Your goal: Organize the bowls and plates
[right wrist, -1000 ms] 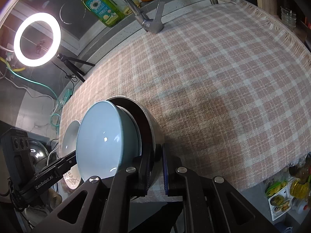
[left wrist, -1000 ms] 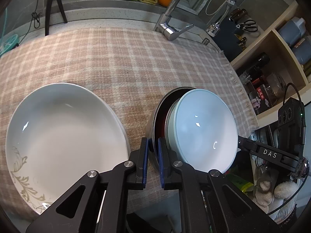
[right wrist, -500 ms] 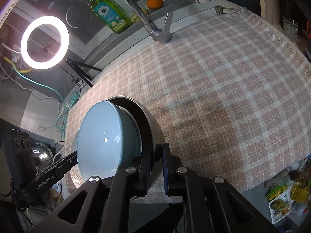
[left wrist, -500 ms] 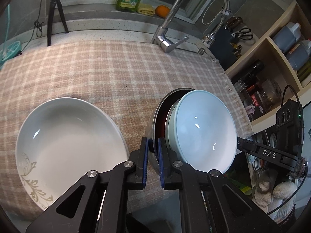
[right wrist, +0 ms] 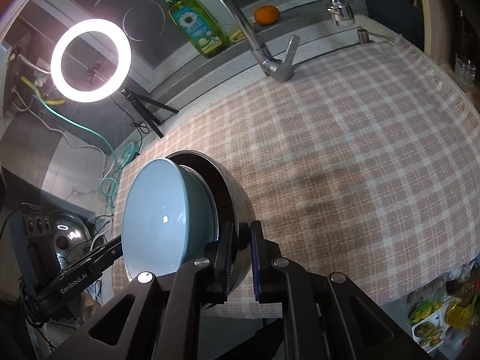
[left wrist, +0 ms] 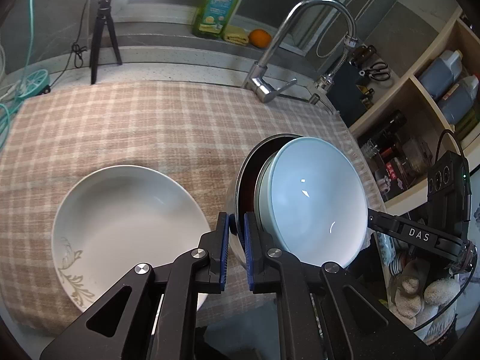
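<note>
A light blue bowl (left wrist: 315,207) sits nested in a metal bowl with a dark inside (left wrist: 249,168). My left gripper (left wrist: 237,234) is shut on the metal bowl's rim from one side. My right gripper (right wrist: 241,255) is shut on the same metal bowl (right wrist: 237,192) from the other side, with the blue bowl (right wrist: 153,219) inside it. The stack is held tilted above the checked cloth. A white plate with a leaf pattern (left wrist: 126,225) lies on the cloth to the left of the stack.
The checked cloth (right wrist: 345,150) covers the counter. Behind it stand a tap (left wrist: 270,81), a green soap bottle (left wrist: 217,3), an orange (left wrist: 259,37) and a ring light on a tripod (right wrist: 90,60). Shelves with bottles (left wrist: 444,90) are at the right.
Both grippers have risen with the bowl stack, still shut on its rim. The white plate and the cloth look smaller and farther below; more of the back wall shows.
</note>
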